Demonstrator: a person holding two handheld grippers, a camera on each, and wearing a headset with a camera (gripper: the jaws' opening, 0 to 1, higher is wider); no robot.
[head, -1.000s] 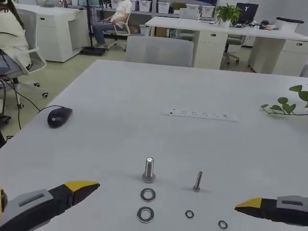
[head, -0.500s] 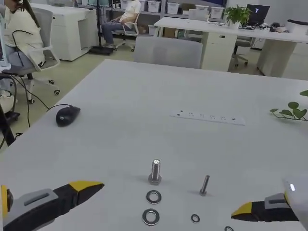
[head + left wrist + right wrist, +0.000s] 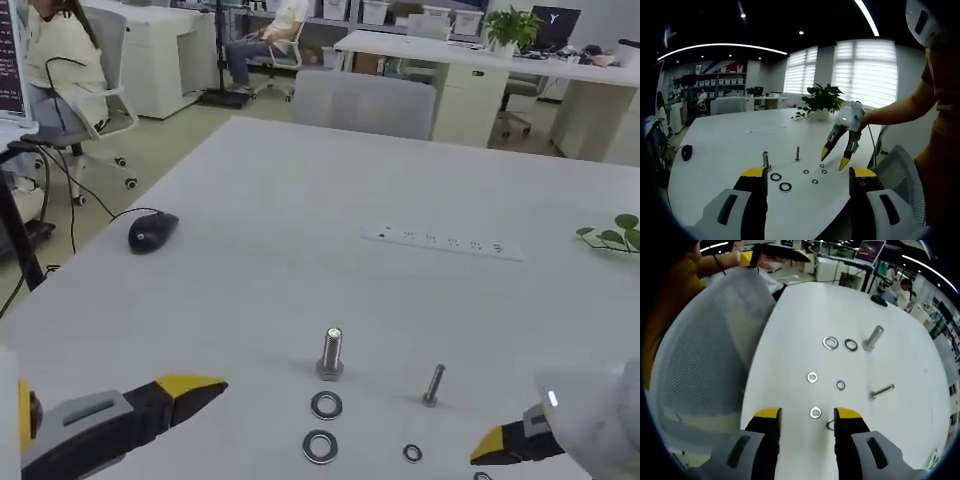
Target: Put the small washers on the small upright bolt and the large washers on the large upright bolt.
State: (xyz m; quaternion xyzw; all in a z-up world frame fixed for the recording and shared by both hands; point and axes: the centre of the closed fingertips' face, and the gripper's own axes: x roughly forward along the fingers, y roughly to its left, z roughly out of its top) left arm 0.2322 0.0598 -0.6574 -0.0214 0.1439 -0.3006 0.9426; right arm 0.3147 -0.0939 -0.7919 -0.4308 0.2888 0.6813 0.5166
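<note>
Left gripper (image 3: 809, 173) and right gripper (image 3: 807, 413), jaws apart, hover at white table (image 3: 280, 200); office desks (image 3: 455, 48) behind.

White Y logo on dark monitor (image 3: 556, 20). Text on left screen (image 3: 8, 60) illegible.

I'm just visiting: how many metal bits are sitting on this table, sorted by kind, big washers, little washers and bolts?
Large washers: 2
Small washers: 4 (one is partly behind a jaw)
Large bolt: 1
Small bolt: 1
Total: 8
</note>
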